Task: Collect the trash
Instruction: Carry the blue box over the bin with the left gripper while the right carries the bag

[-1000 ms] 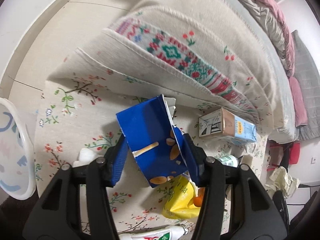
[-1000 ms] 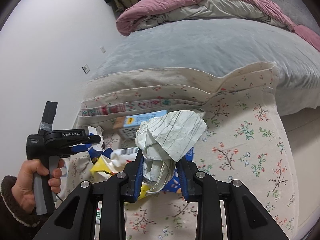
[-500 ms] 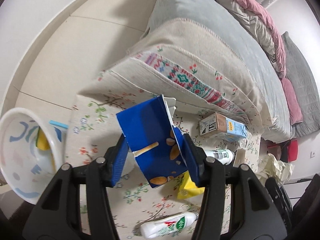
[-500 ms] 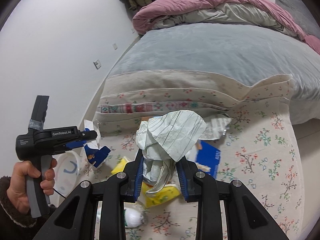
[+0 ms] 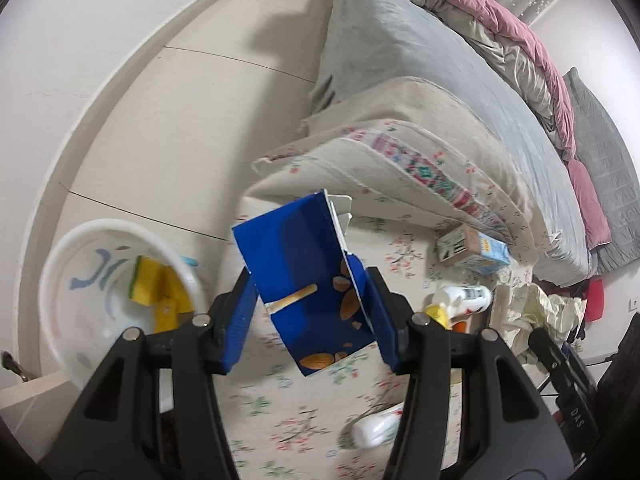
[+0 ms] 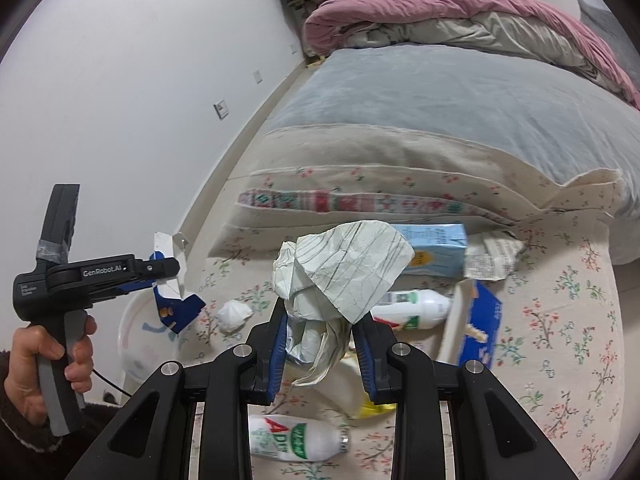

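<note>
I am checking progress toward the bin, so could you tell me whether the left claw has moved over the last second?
Yes. The left claw, shut on the blue carton, has swung toward the white bin, which now shows far more fully.

Floral rug — bottles, carton, basin.

- Floral rug spreads across the floor, from 6 o'clock out to 3 o'clock.
- Grey bed lies beyond it at 12 o'clock.
- Pink duvet is bunched on the bed, toward 1 o'clock.
- Wall sockets sit at 10 o'clock.
</note>
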Tool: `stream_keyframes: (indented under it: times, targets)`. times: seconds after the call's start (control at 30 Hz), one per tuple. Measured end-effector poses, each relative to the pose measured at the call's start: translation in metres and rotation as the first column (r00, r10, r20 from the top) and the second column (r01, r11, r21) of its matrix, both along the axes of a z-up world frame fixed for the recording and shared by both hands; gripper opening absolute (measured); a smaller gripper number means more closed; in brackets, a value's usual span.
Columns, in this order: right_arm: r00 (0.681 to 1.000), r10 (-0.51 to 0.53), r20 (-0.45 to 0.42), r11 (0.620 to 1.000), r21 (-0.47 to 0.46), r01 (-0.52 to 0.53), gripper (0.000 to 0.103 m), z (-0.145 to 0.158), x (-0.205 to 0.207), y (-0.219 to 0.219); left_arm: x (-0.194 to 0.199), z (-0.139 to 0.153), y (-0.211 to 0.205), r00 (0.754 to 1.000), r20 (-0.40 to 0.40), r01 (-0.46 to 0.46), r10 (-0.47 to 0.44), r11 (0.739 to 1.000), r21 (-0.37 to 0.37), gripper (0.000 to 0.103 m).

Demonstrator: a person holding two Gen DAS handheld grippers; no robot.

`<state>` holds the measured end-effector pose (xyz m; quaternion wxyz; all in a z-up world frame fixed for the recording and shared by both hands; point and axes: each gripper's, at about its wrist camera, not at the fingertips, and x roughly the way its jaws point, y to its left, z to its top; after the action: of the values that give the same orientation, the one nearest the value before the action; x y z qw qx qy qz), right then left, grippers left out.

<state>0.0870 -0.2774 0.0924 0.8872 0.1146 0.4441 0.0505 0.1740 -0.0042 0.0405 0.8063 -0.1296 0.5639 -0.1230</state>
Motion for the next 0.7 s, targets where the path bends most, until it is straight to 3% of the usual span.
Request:
stream_keyframes:
  times: [0.27, 0.7]
  targets:
    - [0.998, 0.064, -0.012, 0.998, -0.005, -0.064, 0.031, -0.005, 0.004, 0.040, -0.007, -0.003, 0.040, 0.999, 0.015, -0.030, 0.029, 0.999, 0.033, 0.055]
    - [0.976, 0.202, -0.084, 0.979, 0.022, -0.201, 0.031, -0.041, 0.018, 0.116, -0.016, -0.030, 0.104, 0.999, 0.040, -0.033, 0.026, 0.982, 0.186, 0.056]
